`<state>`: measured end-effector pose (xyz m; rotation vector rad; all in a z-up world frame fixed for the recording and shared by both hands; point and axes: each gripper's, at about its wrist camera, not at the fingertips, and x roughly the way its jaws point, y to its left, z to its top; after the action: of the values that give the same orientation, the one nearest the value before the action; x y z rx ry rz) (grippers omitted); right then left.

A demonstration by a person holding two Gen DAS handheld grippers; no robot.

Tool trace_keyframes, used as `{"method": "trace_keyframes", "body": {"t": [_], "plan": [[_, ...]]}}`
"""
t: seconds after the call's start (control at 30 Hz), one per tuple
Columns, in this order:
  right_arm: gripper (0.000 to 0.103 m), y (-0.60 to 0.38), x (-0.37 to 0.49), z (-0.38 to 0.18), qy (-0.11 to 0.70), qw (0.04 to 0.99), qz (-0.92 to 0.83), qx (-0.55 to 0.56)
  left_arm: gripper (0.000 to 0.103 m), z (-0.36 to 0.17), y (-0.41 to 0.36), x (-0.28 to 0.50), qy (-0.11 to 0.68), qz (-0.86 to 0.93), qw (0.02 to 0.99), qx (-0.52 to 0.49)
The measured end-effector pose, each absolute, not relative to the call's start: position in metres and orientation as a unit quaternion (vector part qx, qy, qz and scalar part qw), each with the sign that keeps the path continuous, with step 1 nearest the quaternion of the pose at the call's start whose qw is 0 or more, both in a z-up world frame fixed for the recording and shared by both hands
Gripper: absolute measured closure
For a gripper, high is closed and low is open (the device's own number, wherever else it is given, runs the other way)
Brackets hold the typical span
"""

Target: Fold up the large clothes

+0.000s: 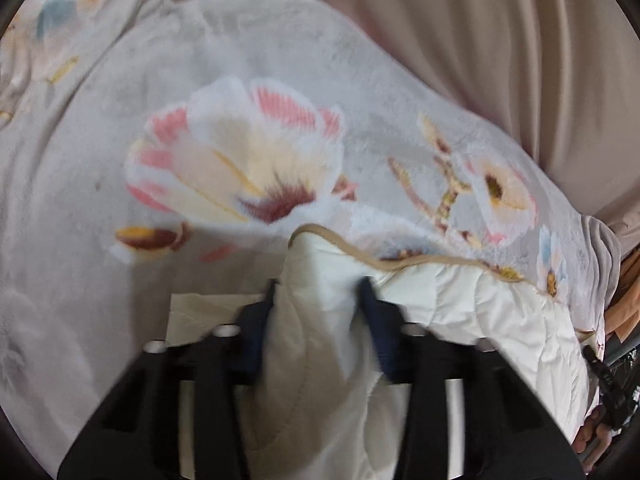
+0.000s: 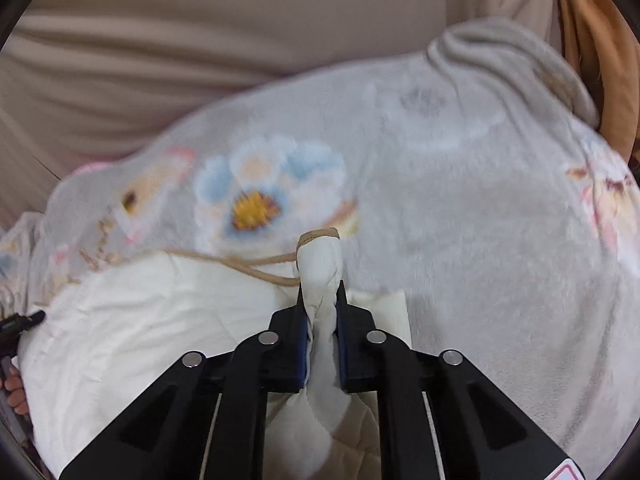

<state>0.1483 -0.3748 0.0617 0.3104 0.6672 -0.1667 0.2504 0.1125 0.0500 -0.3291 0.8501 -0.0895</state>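
A large grey fleece blanket (image 1: 280,80) with printed flowers lies spread out; it also shows in the right wrist view (image 2: 460,208). Its underside is cream quilted fabric (image 1: 480,320) edged with tan piping (image 1: 400,264). My left gripper (image 1: 320,284) is shut on a bunched corner of the cream side. My right gripper (image 2: 320,292) is shut on another bunched corner (image 2: 320,264) with tan piping at its tip. The cream edge (image 2: 140,320) runs between the two grips, folded over the floral side.
Beige sofa fabric (image 1: 480,20) lies behind the blanket, also in the right wrist view (image 2: 200,40). An orange cloth (image 2: 592,40) is at the far right. The other gripper and a hand show at the frame edges (image 1: 608,380) (image 2: 16,328).
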Motion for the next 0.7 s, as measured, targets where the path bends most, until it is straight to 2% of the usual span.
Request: {"method": "trace_keyframes", "body": {"t": [0.07, 0.13, 0.27, 0.37, 0.43, 0.6, 0.67, 0.7], "plan": [[0.094, -0.377, 0.135, 0.079, 0.29, 0.941, -0.073, 0.161, 0.087, 0.061, 0.113, 0.243, 0.384, -0.041, 0.91, -0.152], [0.095, -0.383, 0.135, 0.077, 0.289, 0.94, -0.082, 0.163, 0.087, 0.062, 0.109, 0.246, 0.374, -0.03, 0.917, -0.132], [0.093, -0.384, 0.169, 0.023, 0.385, 0.907, -0.106, 0.136, 0.086, 0.031, 0.101, 0.267, 0.419, -0.01, 0.901, -0.116], [0.09, -0.378, 0.169, 0.031, 0.388, 0.907, -0.122, 0.108, 0.078, 0.032, 0.103, 0.268, 0.419, 0.0, 0.901, -0.113], [0.086, -0.379, 0.165, 0.034, 0.382, 0.909, -0.127, 0.109, 0.062, 0.037, 0.108, 0.263, 0.413, 0.013, 0.903, -0.118], [0.073, -0.382, 0.113, 0.083, 0.286, 0.937, -0.13, 0.152, 0.058, 0.079, 0.119, 0.206, 0.351, 0.002, 0.93, -0.114], [0.074, -0.361, 0.097, 0.104, 0.27, 0.949, -0.093, 0.135, 0.051, 0.096, 0.105, 0.179, 0.334, -0.027, 0.938, -0.086], [0.075, -0.344, 0.091, 0.112, 0.267, 0.954, -0.067, 0.121, 0.045, 0.101, 0.095, 0.17, 0.33, -0.041, 0.94, -0.076]]}}
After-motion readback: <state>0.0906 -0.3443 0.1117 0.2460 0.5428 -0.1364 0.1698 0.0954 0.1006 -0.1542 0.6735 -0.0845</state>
